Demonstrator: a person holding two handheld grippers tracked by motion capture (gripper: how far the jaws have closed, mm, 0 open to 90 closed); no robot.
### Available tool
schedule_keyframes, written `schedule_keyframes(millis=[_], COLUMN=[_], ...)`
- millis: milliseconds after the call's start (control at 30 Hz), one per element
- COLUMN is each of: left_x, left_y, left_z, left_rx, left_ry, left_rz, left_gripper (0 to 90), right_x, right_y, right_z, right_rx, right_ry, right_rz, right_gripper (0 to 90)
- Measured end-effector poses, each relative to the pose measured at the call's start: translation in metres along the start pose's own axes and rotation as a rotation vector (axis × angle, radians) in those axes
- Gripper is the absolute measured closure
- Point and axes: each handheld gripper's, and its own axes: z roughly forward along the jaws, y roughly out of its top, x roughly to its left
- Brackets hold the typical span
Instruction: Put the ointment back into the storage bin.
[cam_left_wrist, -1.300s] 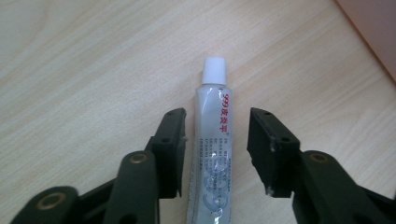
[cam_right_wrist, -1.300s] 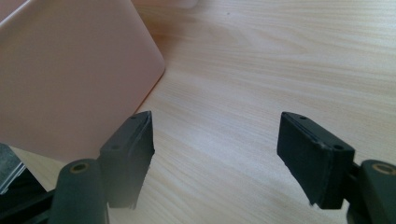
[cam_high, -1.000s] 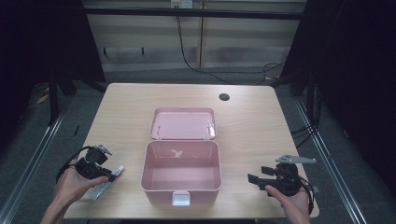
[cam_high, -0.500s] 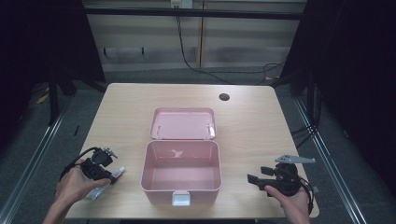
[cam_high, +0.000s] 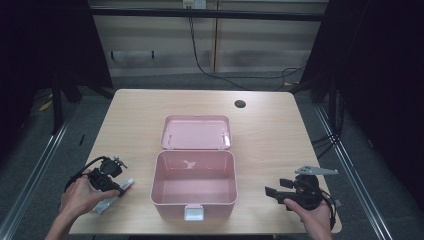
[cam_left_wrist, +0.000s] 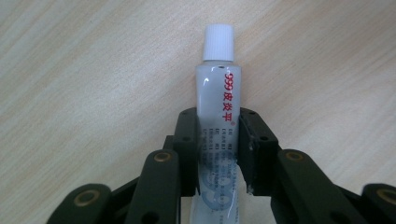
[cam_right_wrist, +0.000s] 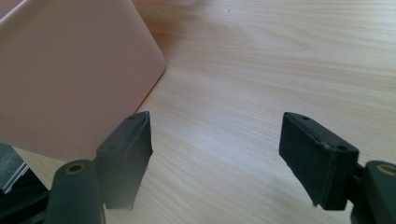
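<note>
A white tube with a white cap and red print (cam_left_wrist: 218, 88) lies on the wooden table near its front left corner (cam_high: 112, 198). My left gripper (cam_left_wrist: 218, 126) points down at it, and its jaws have just been closing; both pads now press the tube's sides, so it is shut on it (cam_high: 119, 188). An open pink box (cam_high: 170, 200) stands in the middle, its lid (cam_high: 196, 132) laid back flat. At the front right my right gripper (cam_high: 274, 188) points left toward the box (cam_right_wrist: 70, 70). Its jaws have just been opening, with nothing between them (cam_right_wrist: 217, 140).
The table (cam_high: 280, 145) has a round cable hole (cam_high: 240, 104) at the back right. Bare wood lies between the box and my right gripper. Dark floor, cables and a cabinet sit beyond the far edge.
The left hand has shifted slightly over the tube on the table. The right hand has kept its place.
</note>
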Motion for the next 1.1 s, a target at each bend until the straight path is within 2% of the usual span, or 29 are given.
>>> schedule_keyframes(millis=[133, 233, 500, 567, 600, 700, 933, 1100], left_x=[0.000, -0.001, -0.001, 0.000, 0.002, 0.003, -0.003, -0.007], left_y=[-0.002, -0.002, -0.004, -0.006, -0.006, -0.008, -0.008, -0.005], left_z=[-0.003, -0.009, -0.022, -0.026, -0.030, -0.034, -0.050, -0.063], left_rx=[-0.027, -0.039, -0.089, -0.112, -0.127, -0.145, -0.174, -0.225], left_ry=[-0.031, -0.044, -0.083, -0.105, -0.129, -0.144, -0.171, -0.177], left_rz=[-0.010, 0.006, 0.016, -0.003, -0.017, -0.027, 0.021, 0.049], left_gripper=[71.0, 71.0, 70.9, 70.9, 70.9, 70.9, 70.9, 70.9], right_x=[0.000, 0.000, 0.000, 0.000, 0.000, 0.000, 0.000, 0.000], right_y=[0.000, 0.000, 0.000, 0.000, 0.000, 0.000, 0.000, 0.000], right_z=[0.000, 0.000, 0.000, 0.000, 0.000, 0.000, 0.000, 0.000], right_rx=[0.000, 0.001, 0.004, 0.003, 0.004, 0.004, 0.003, 0.004], right_ry=[0.000, 0.000, 0.000, 0.001, 0.001, 0.001, 0.002, 0.002], right_rz=[0.003, 0.002, 0.001, 0.002, 0.003, 0.004, 0.004, 0.005], right_gripper=[25.8, 25.7, 25.7, 25.7, 25.7, 25.6, 25.5, 25.6])
